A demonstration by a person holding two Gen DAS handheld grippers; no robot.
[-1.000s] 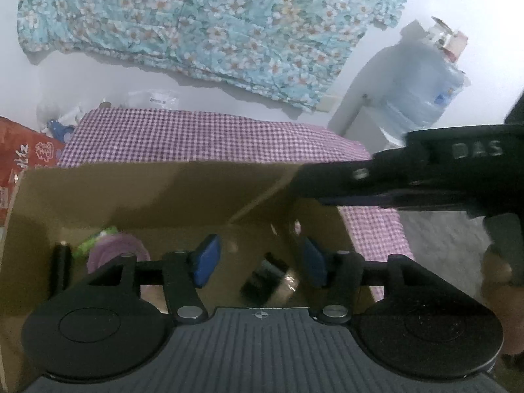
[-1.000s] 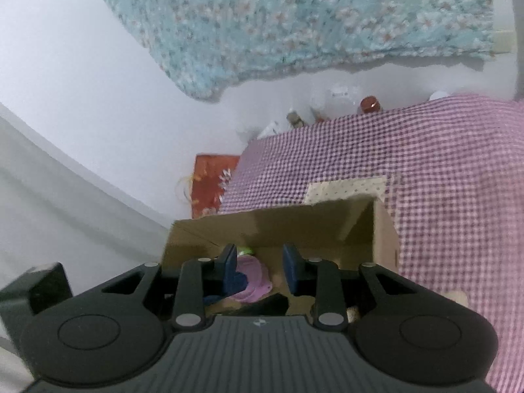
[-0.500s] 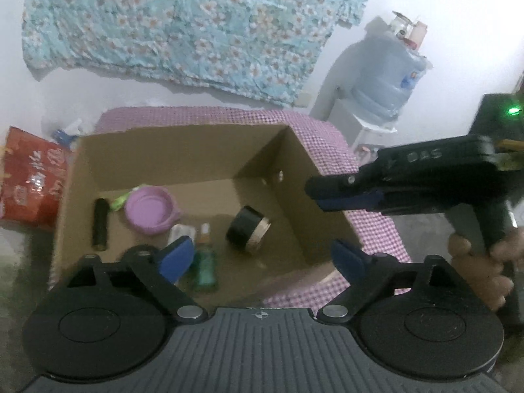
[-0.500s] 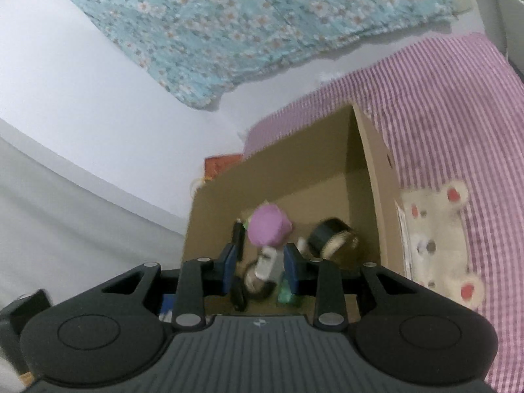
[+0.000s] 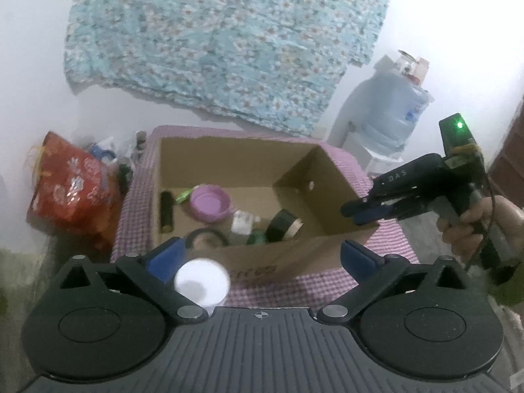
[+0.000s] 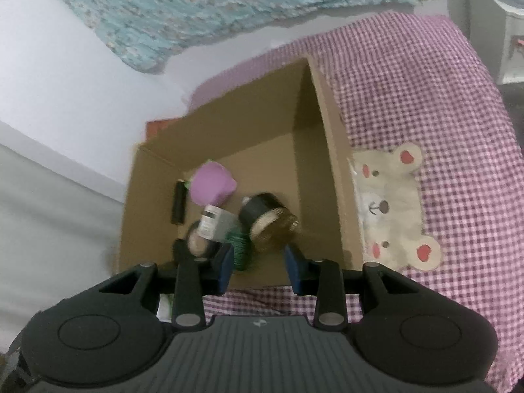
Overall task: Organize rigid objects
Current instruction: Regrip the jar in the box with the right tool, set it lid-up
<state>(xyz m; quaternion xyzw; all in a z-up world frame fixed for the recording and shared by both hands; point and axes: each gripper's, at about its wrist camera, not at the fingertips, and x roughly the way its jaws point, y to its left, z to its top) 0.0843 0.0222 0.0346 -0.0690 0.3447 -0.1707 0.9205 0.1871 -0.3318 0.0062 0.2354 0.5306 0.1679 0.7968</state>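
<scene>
One cardboard box sits open on the table, and the task's things lie together on its floor toward the near-left part. Counted there: one purple bowl, one black stick-shaped item lying along the left wall, one dark jar with a golden band on its side, one small white-labelled bottle, one green bottle just beside the jar, one black ring-shaped item against the near wall, and one small green scrap touching the bowl. One white round thing, blurred, shows just before the box's front wall, near the left tongs, whose jaws stand wide apart and empty. The right tongs hover above the box's near rim, jaws partly apart, holding nothing.

The table wears a pink-and-white checked cloth with one bear patch right of the box. One floral turquoise sheet hangs on the white wall. One red bag stands left of the table, one water jug to the right.
</scene>
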